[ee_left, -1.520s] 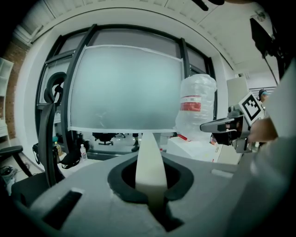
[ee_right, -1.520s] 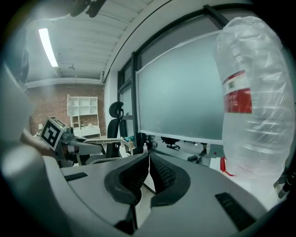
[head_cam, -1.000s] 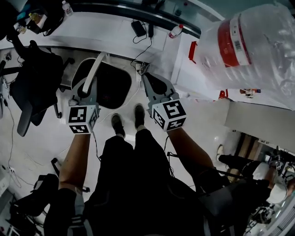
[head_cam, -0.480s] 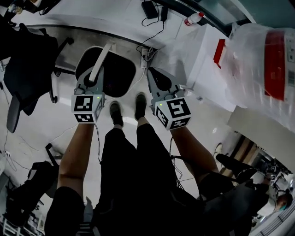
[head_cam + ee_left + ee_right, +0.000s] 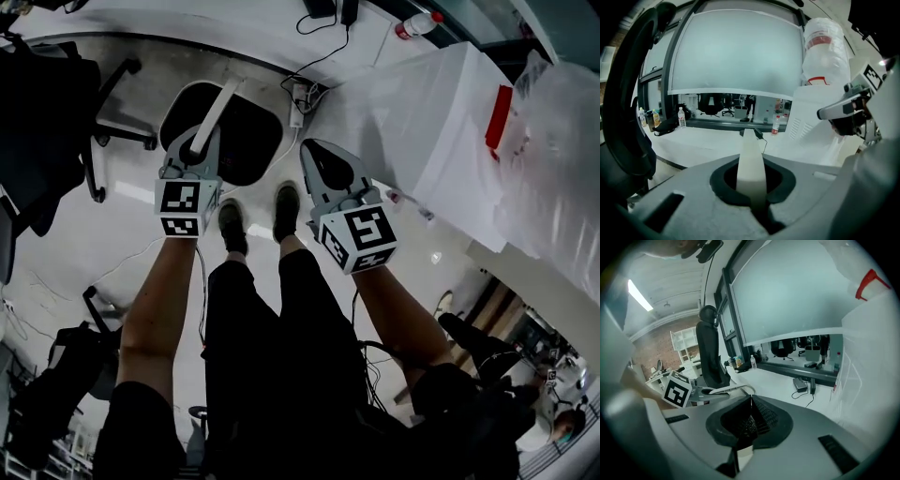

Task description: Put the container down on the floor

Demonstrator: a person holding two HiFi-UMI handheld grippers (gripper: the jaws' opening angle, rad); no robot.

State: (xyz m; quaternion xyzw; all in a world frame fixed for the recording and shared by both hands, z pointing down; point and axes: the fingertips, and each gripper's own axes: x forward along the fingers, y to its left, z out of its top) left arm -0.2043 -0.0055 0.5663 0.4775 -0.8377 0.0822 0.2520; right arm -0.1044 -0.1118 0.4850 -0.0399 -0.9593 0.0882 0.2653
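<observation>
A black round container [image 5: 239, 141] with a white handle [image 5: 214, 112] hangs over the pale floor, just ahead of the person's shoes. My left gripper [image 5: 192, 155] is shut on that handle. In the left gripper view the white handle [image 5: 751, 159] runs forward from between the closed jaws of the left gripper [image 5: 751, 194]. My right gripper [image 5: 323, 164] is beside the container on its right, apart from it. Its jaws meet in the right gripper view, where the right gripper [image 5: 750, 416] holds nothing that I can see. That view also shows the left gripper [image 5: 682, 392] and the handle [image 5: 729, 388].
A black office chair [image 5: 56, 122] stands at the left. A white cabinet [image 5: 441, 141] and a clear plastic bag with red print [image 5: 553, 159] are at the right. A power strip with cables [image 5: 300, 94] lies beyond the container. The person's shoes [image 5: 232, 227] are below it.
Both grippers have gone down towards the floor, the left one carrying the container by its handle. The floor and the chair look nearer. The grip has not changed.
</observation>
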